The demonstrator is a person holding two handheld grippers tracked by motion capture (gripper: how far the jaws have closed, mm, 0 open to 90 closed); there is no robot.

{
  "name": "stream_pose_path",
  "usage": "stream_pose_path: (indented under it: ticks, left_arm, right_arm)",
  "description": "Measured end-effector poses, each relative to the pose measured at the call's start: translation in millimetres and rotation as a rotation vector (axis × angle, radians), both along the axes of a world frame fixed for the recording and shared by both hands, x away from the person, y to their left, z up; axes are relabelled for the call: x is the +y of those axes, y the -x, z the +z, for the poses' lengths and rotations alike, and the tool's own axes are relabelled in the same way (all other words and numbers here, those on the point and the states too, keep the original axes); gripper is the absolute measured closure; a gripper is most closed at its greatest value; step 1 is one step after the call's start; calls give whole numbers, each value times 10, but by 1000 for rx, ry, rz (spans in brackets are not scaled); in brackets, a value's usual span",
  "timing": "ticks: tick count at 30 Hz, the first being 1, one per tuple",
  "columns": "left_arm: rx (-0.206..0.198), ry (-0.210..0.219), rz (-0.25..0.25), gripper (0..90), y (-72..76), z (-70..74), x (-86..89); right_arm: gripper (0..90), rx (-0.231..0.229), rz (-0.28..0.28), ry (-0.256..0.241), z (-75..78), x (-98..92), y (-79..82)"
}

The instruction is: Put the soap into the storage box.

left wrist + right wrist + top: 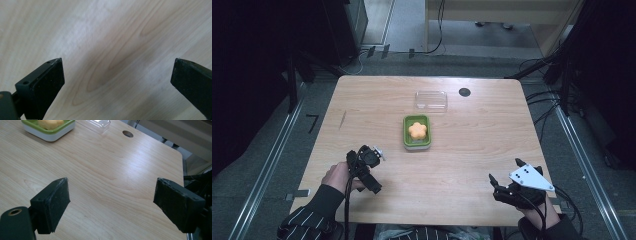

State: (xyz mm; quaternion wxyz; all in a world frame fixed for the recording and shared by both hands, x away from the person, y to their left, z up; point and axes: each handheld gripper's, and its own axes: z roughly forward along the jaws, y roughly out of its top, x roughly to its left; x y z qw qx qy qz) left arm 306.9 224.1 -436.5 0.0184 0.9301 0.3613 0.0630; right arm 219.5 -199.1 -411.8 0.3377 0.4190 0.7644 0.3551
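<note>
Beyond both wide-open grippers, the right gripper view crops the soap dish (50, 131).

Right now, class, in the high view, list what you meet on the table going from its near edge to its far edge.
Right gripper and left gripper near the front → green tray holding an orange flower-shaped piece → clear plastic lid → round hole in the table.

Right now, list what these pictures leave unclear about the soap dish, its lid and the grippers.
- Green dish: right gripper view, top edge cuts off the orange flower-shaped piece.
- Clear lid: high view, too small to tell which way up.
- Left gripper: high view, jaws too small and dark; its own view shows them wide apart.
</note>
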Motion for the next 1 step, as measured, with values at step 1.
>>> stream_pose_path:
  ticks: [1]
  left_arm:
    - [-2, 9, 12, 0, 8, -17, 11]
  right_arm:
    - [137, 1, 1, 1, 0, 1, -1]
